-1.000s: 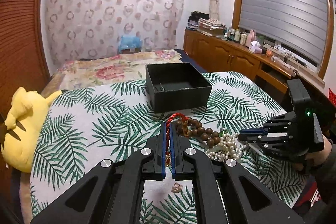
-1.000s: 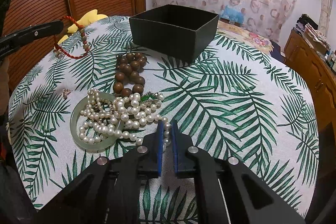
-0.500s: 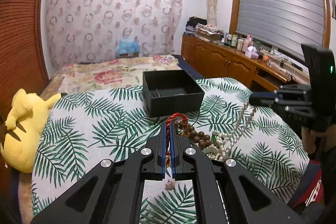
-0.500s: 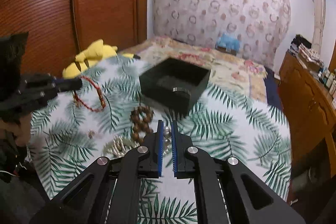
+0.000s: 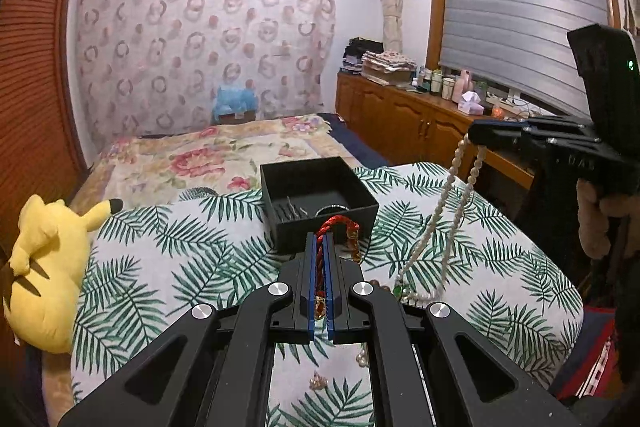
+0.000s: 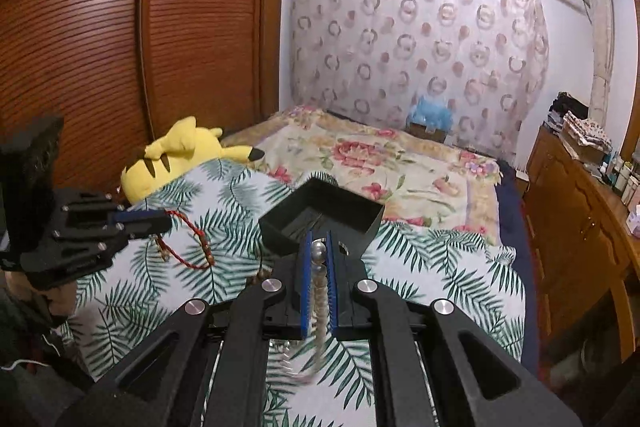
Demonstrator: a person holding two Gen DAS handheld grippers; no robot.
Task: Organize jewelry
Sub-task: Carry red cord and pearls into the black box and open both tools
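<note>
My left gripper (image 5: 320,239) is shut on a red cord bracelet (image 5: 334,225), whose loop (image 6: 192,247) hangs below the fingers in the right wrist view. My right gripper (image 6: 318,239) is shut on a pearl necklace (image 6: 318,283); from the left wrist view the strand (image 5: 448,215) hangs from it down to the cloth, where its lower end lies beside a green piece (image 5: 397,291). An open black box (image 5: 316,203) with a ring-like item and thin pins inside sits beyond both grippers. A small gold trinket (image 5: 318,381) lies on the cloth under my left gripper.
A palm-leaf cloth (image 5: 180,251) covers the surface. A yellow plush toy (image 5: 44,267) lies at its left edge. Behind is a floral bed (image 6: 380,163), with wooden cabinets (image 5: 404,119) along the right wall and a red-brown slatted wardrobe (image 6: 100,47) on the left.
My right gripper has risen well above the cloth, drawing the pearl necklace up from the pile into a hanging strand. My left gripper has lifted slightly with the red bracelet.
</note>
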